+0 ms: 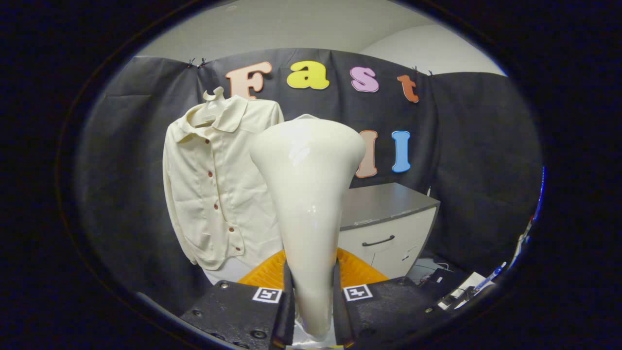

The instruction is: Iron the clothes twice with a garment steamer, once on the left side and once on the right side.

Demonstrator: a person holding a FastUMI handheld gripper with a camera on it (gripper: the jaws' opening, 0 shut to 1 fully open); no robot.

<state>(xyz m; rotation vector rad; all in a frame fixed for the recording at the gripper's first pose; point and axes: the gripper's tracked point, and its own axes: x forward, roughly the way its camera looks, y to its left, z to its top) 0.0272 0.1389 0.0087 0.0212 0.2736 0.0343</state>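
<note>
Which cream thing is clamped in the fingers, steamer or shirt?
The steamer: the gripper is shut on its handle. The shirt hangs beyond, untouched.

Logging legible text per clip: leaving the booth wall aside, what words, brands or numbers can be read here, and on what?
None can be read.
steamer, gripped by the shut claw: no marking.
shirt on its hanger: no print.
cabinet: no label seen.
square markers on the claw: patterns, not text.
floor items beside the cabinet: too small to read.

Claw [313, 287] fingers clamp the steamer [307, 194] handle.
</note>
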